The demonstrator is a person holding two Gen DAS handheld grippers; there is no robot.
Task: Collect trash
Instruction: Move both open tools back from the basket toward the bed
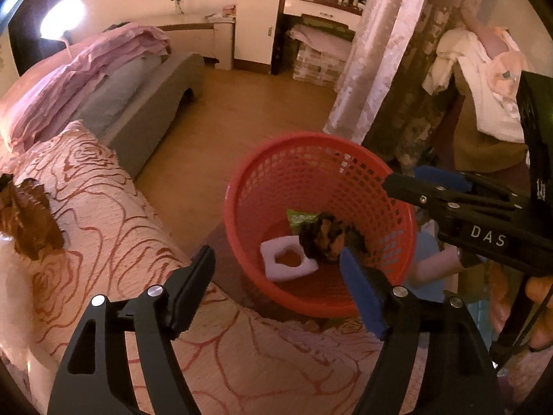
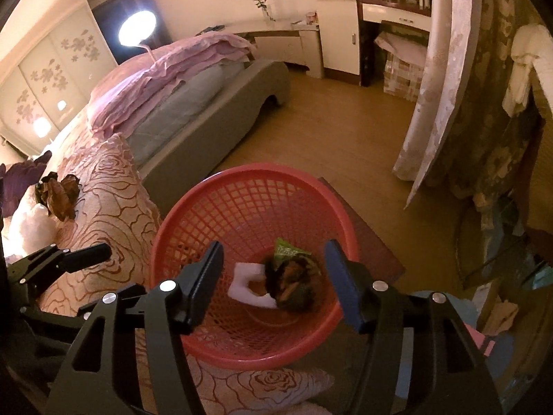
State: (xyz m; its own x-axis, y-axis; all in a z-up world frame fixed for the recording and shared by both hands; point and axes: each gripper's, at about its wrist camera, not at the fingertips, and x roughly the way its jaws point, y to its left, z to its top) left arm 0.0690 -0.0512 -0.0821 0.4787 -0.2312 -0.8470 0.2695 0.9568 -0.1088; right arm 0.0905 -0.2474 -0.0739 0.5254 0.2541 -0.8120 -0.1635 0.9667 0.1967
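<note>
So, the round red plastic mesh basket stands on the floor just beside the bed, and it holds the collected trash: a white foam piece with a cut-out hole, a dark crumpled wrapper with orange-brown patches and a green printed packet tucked behind it. Foam and dark wrapper touch; the packet seems to lean on the basket wall, hard to tell through the blur. Right gripper hangs above the basket mouth, jaws spread wide, nothing between them. Left gripper sits over the near rim and the bedspread edge, also wide apart and empty. More trash is on the bed: a crumpled brown wrapper lying on the cream bedspread with red rose outlines, well apart from the basket. Beyond that, folded pink bedding lies on the grey bed frame. A lace curtain hangs at the right, over the wooden floor.
</note>
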